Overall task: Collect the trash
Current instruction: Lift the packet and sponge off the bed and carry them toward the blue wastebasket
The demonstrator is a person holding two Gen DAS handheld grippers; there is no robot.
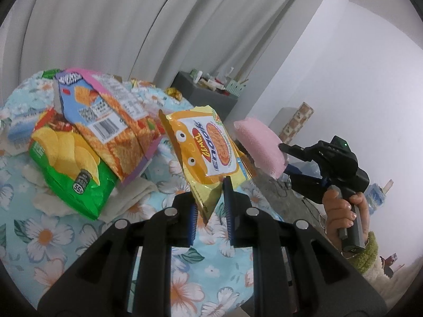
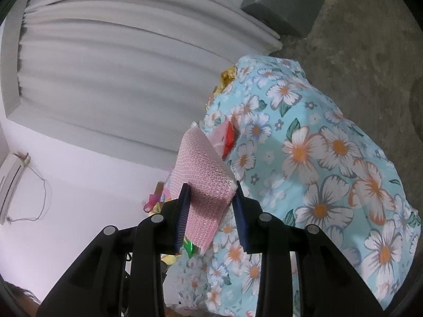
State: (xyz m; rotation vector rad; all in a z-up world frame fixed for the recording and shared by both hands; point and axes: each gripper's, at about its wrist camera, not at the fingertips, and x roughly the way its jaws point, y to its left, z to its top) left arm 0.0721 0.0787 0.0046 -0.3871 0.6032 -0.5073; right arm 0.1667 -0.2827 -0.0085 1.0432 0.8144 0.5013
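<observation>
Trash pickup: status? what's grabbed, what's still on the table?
Done: nothing visibly binned; no bin in view. In hand: the left gripper pinches the yellow noodle packet by its lower edge, and the right gripper clamps the pink sponge. Left: the green chip bag, the cracker box leaning on it, and a gold wrapper remain on the floral tablecloth.

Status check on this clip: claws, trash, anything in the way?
Left claw shut on yellow snack wrapper. Right claw shut on pink sponge. Green chip bag remains on floral cloth.
</observation>
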